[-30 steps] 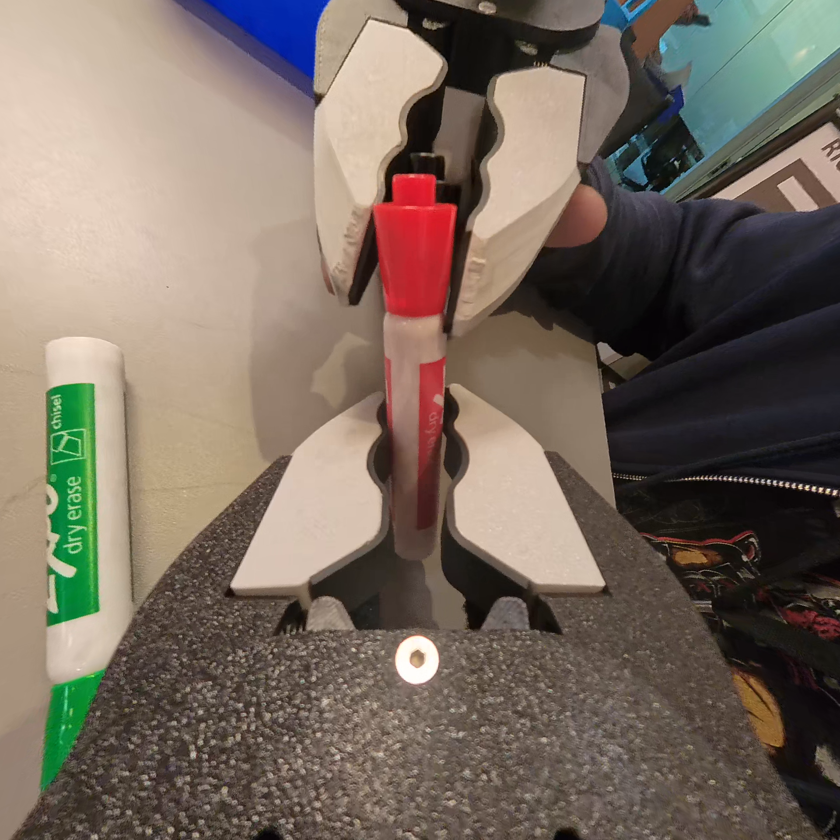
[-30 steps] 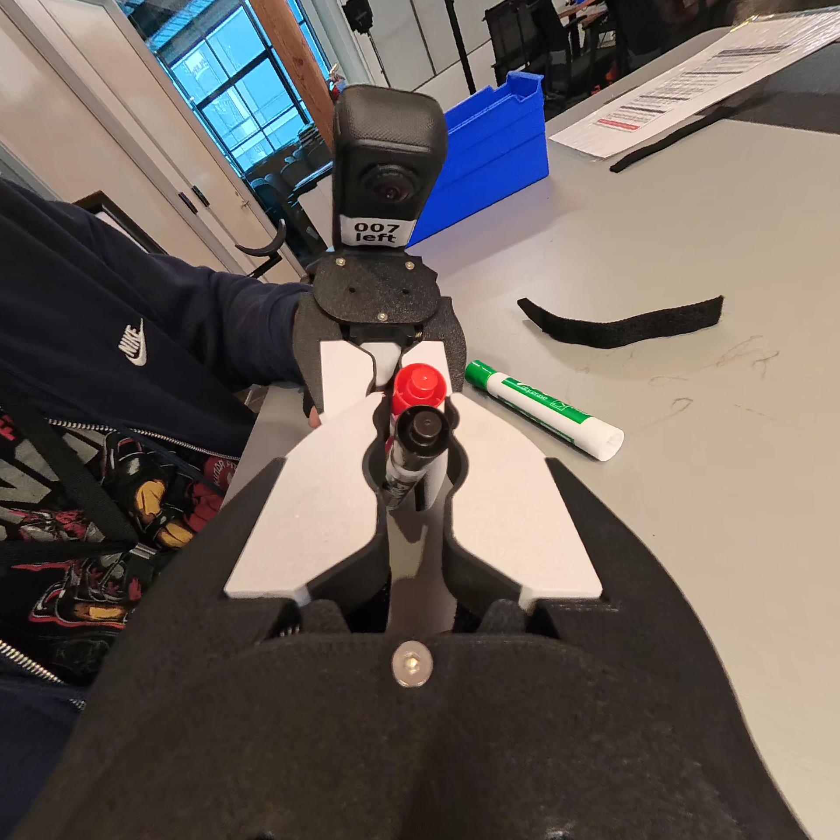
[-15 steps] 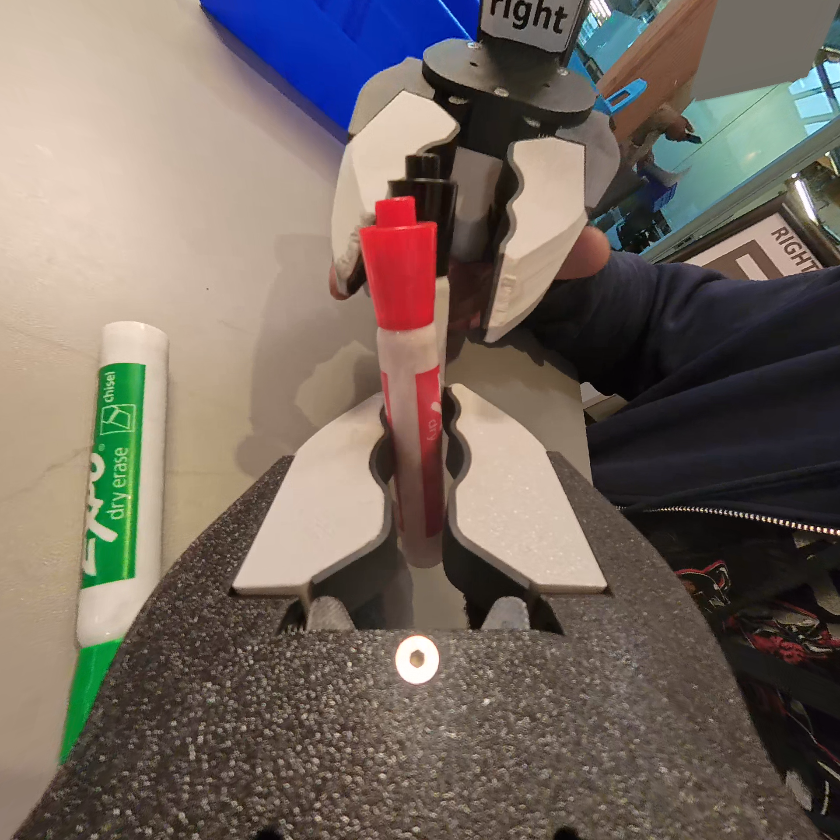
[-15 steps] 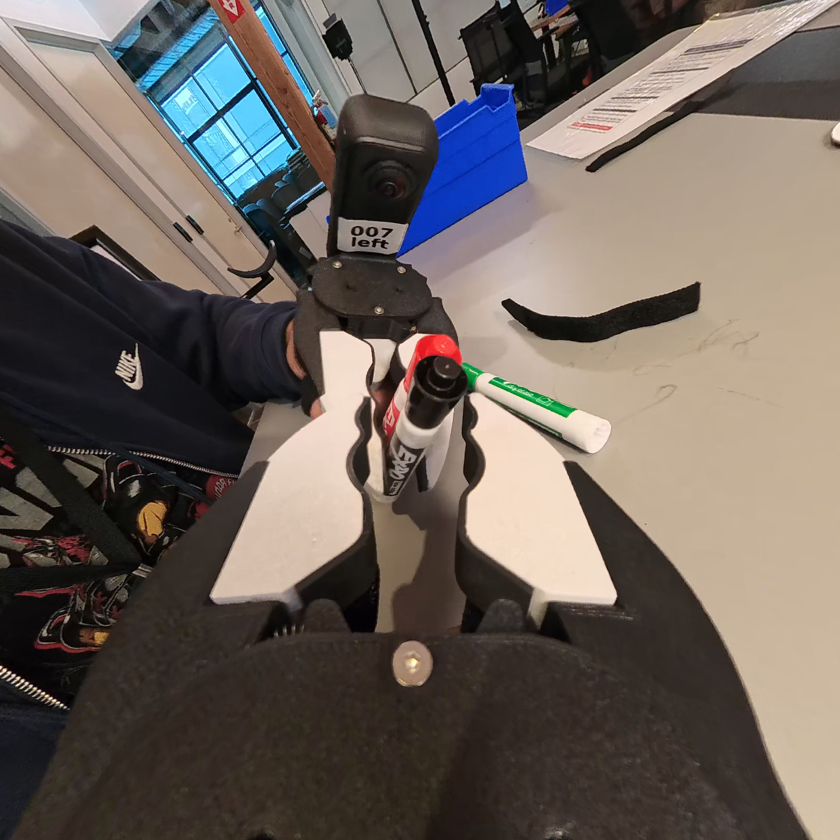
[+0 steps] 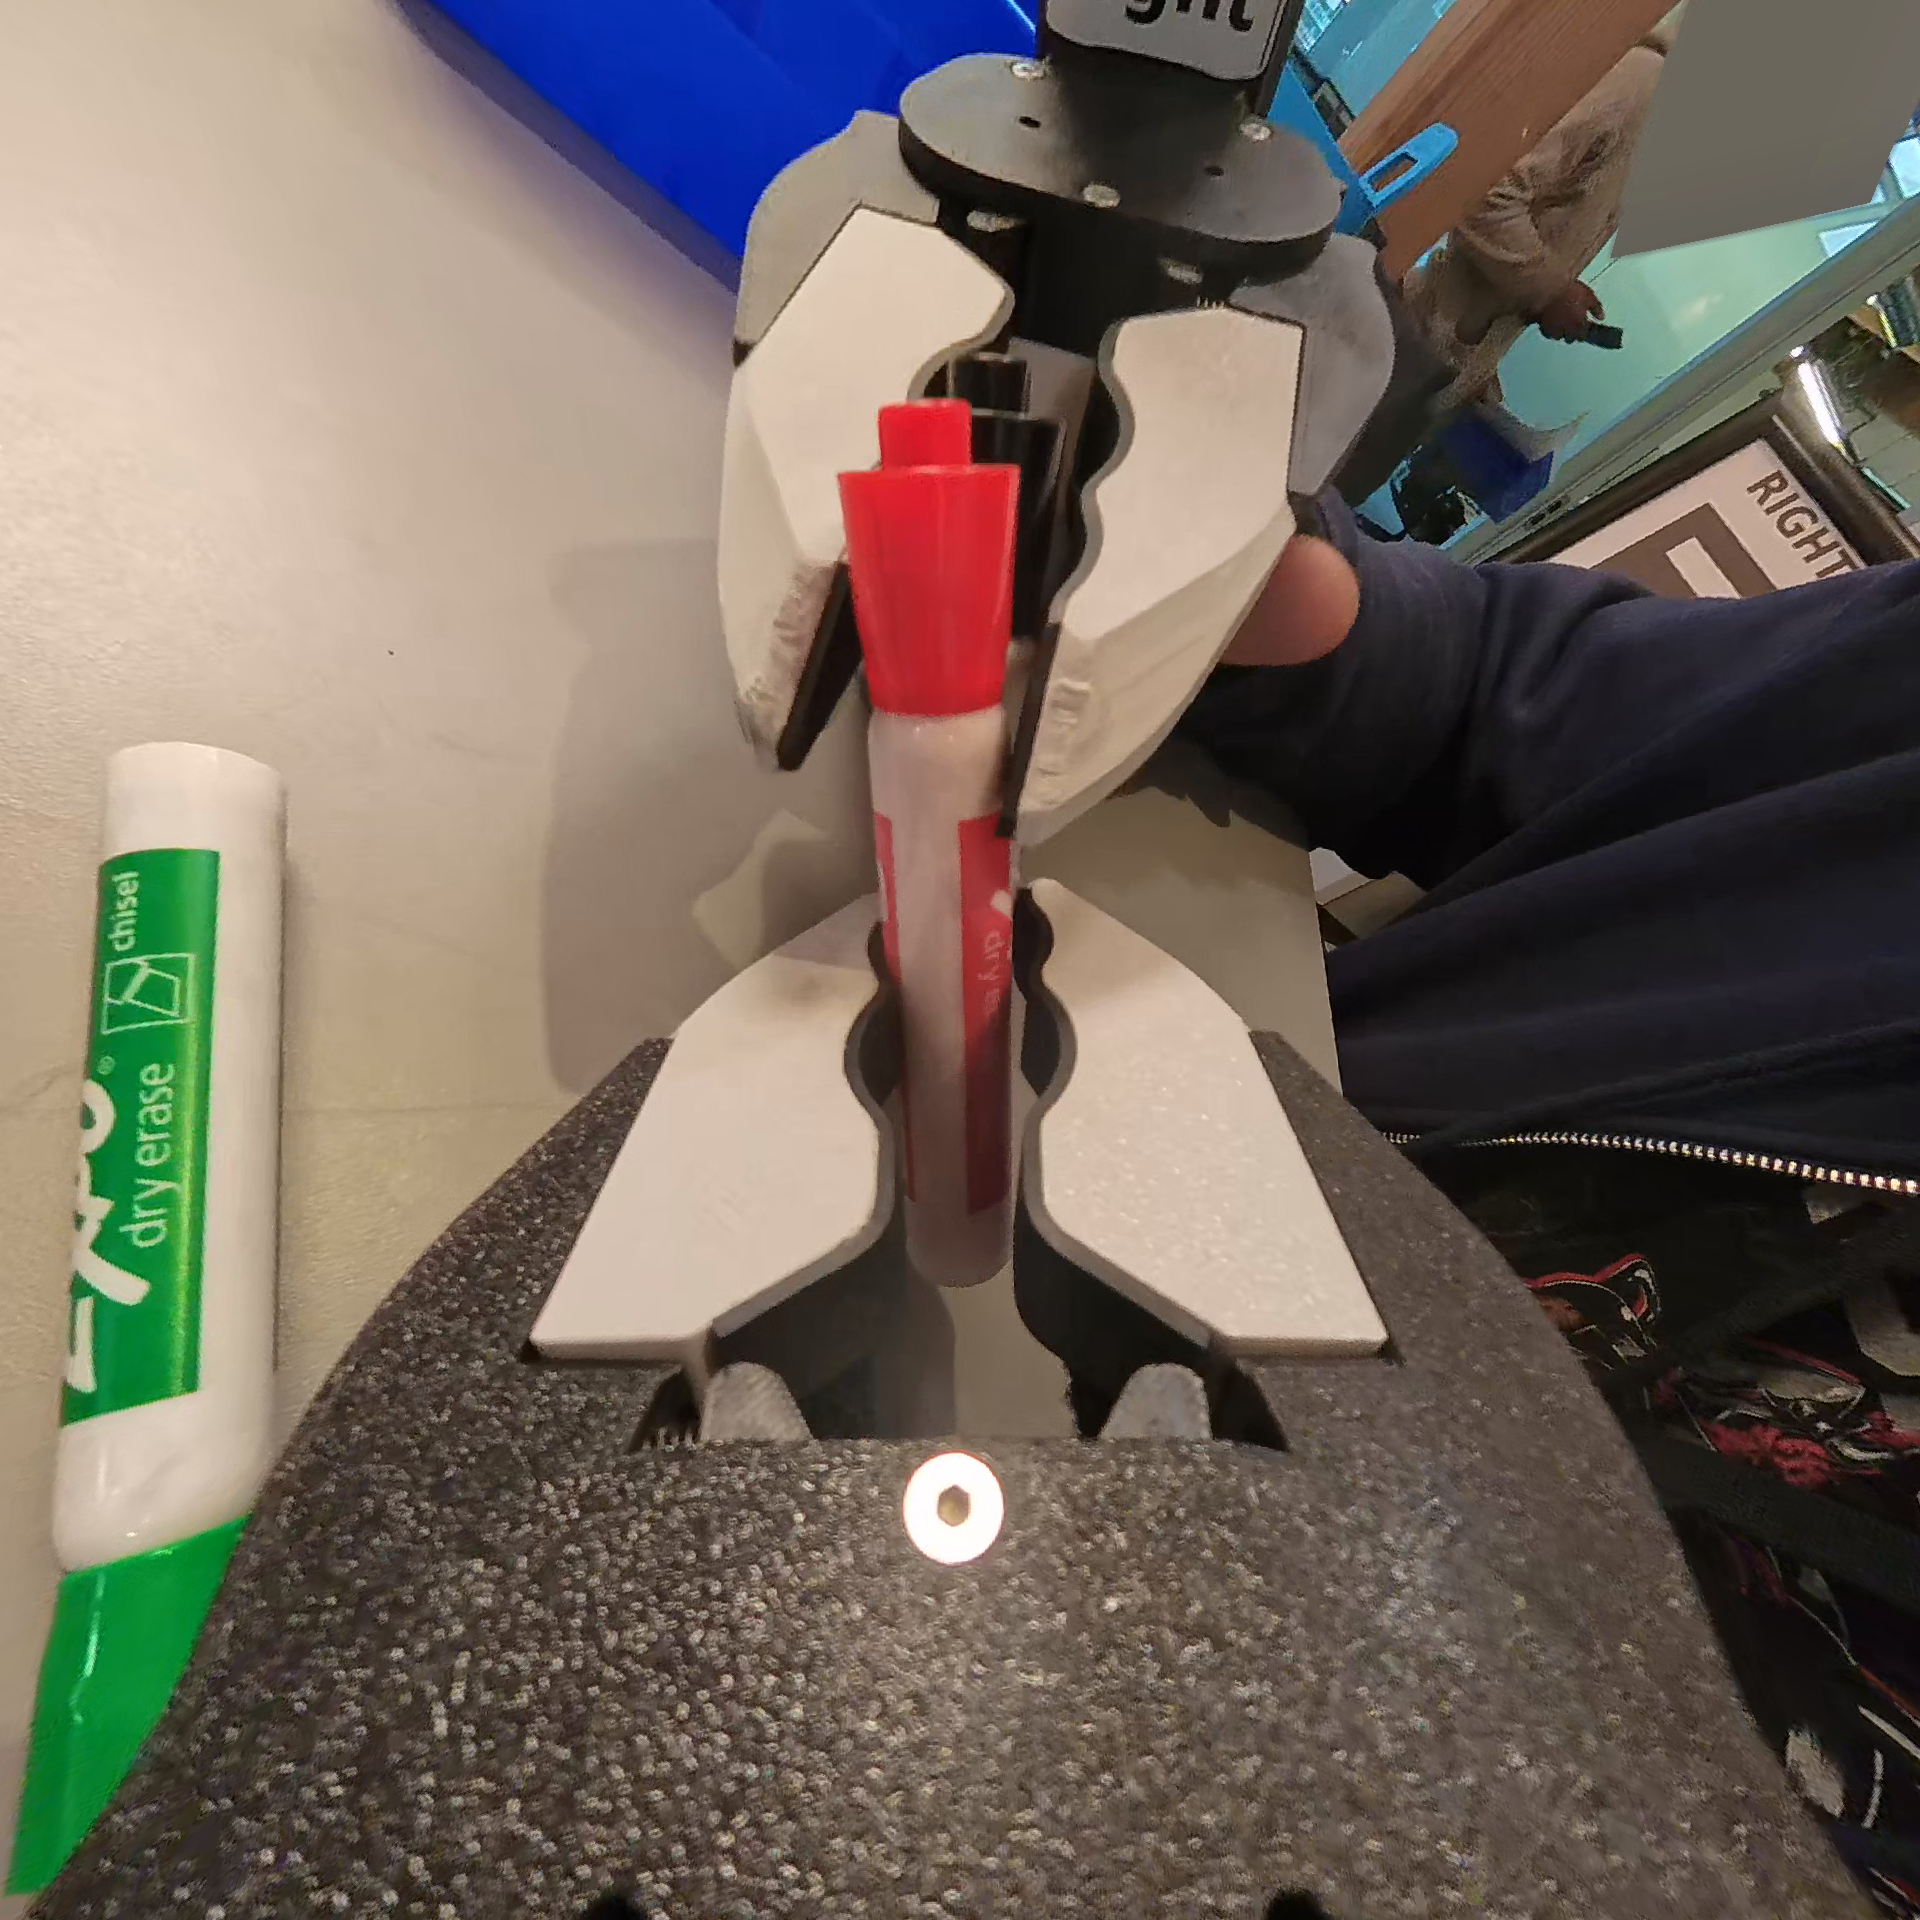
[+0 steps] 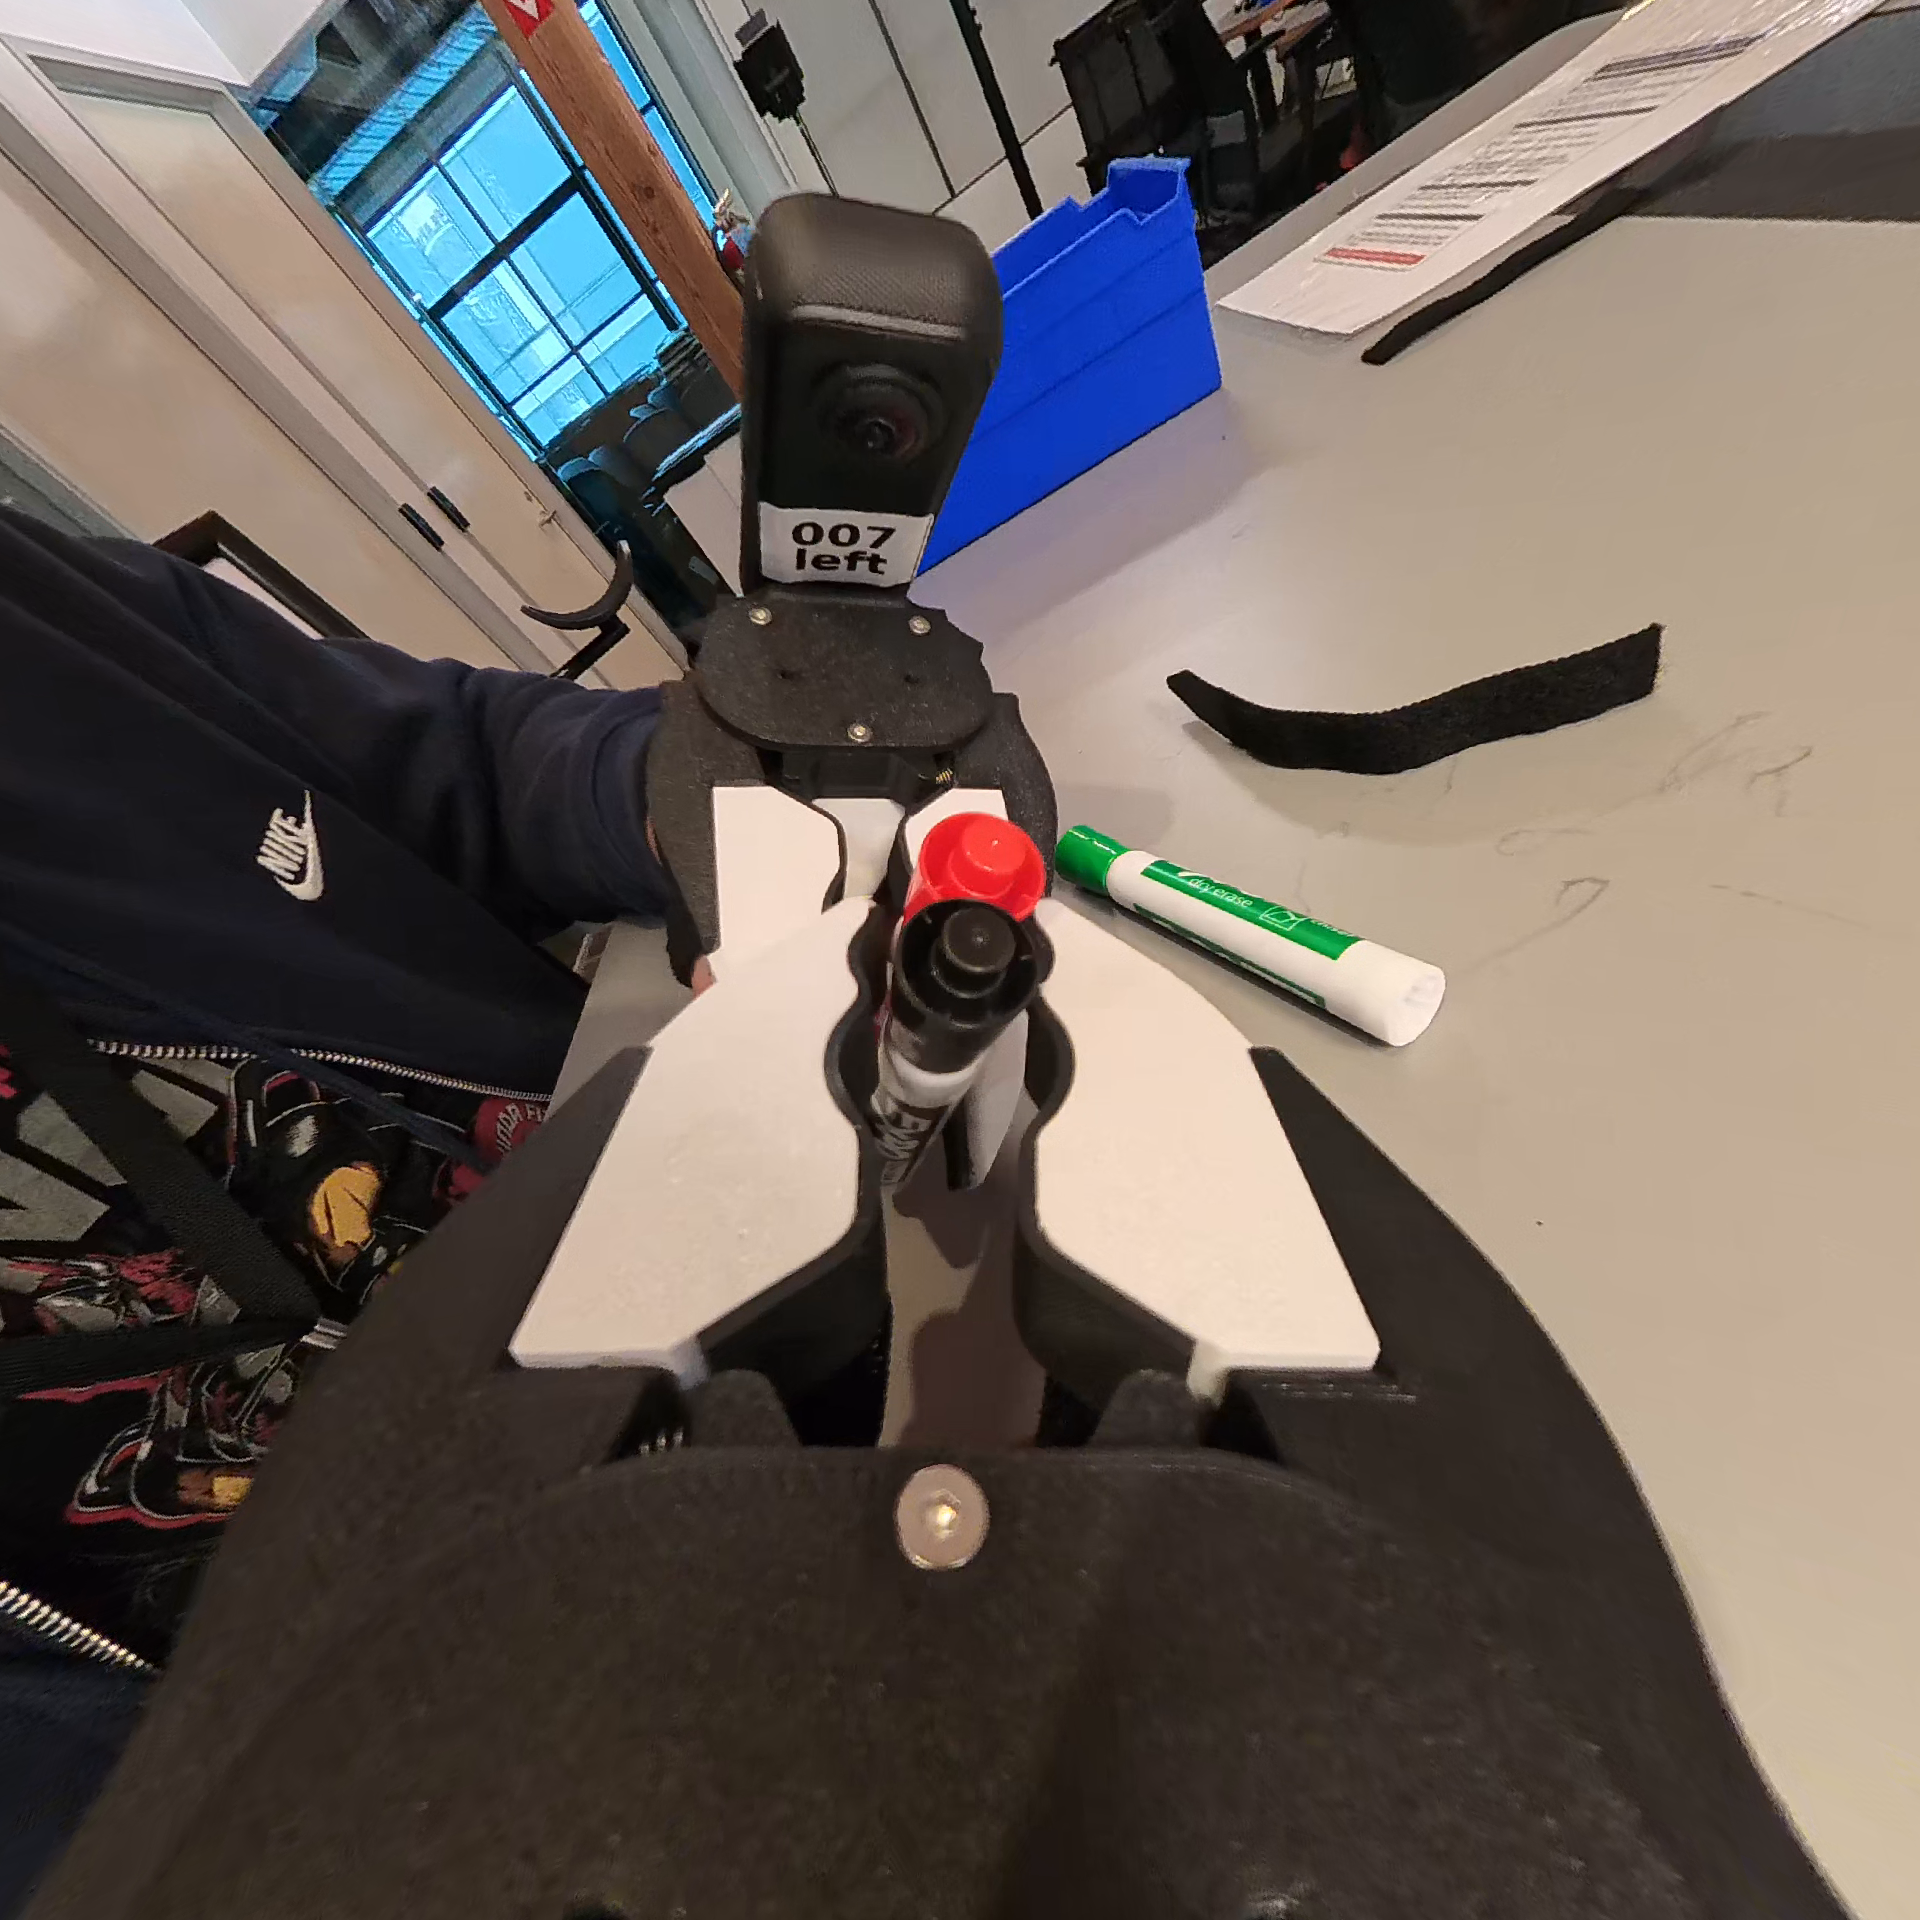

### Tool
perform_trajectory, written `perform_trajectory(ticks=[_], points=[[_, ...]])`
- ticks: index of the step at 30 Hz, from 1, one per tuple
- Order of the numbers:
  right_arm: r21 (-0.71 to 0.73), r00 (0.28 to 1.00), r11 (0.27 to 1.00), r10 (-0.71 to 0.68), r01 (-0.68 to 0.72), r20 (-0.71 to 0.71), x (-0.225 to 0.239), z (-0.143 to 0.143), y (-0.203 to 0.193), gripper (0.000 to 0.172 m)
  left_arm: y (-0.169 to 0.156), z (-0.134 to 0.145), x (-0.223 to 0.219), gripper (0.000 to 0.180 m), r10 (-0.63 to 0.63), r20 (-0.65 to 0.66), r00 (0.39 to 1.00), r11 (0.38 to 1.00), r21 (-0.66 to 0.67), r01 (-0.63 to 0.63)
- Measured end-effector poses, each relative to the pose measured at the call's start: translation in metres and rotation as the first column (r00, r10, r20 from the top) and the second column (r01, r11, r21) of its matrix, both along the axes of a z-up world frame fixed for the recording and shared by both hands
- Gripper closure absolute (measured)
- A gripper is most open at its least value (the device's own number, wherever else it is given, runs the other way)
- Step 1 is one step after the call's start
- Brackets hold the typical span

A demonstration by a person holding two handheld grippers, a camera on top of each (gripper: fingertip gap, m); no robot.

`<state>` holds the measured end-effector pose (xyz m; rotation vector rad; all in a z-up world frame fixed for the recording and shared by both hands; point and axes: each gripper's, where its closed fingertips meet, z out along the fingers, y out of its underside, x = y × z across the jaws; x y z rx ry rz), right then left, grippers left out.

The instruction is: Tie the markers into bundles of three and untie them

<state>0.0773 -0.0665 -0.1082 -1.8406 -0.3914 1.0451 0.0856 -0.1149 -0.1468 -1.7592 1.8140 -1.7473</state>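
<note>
A: The left gripper [image 5: 951, 914] is clamped on the red marker [image 5: 940, 935]; facing it, the right gripper [image 6: 951, 935] has closed around the black marker [image 6: 951, 997], red cap just behind, likely to stack a pair.

B: Half a second ago the right jaws stood wider. The green marker [image 6: 1247, 930] lies beside the red marker, the black strap [image 6: 1423, 707] farther beyond.

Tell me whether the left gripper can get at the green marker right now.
Probably not yet: the left gripper is shut on the red marker. The green marker lies free on the table close beside it, nothing on it.
</note>
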Motion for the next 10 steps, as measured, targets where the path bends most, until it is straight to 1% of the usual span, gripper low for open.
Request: perform_trajectory(ticks=[10], points=[[-0.024, 1.000, 1.000, -0.012, 0.011, -0.023, 0.0044, -0.0016, 0.0015, 0.147, 0.0014, -0.0012, -0.0001, 0.160, 0.014, -0.009, 1.000, 1.000, -0.006, -0.014]])
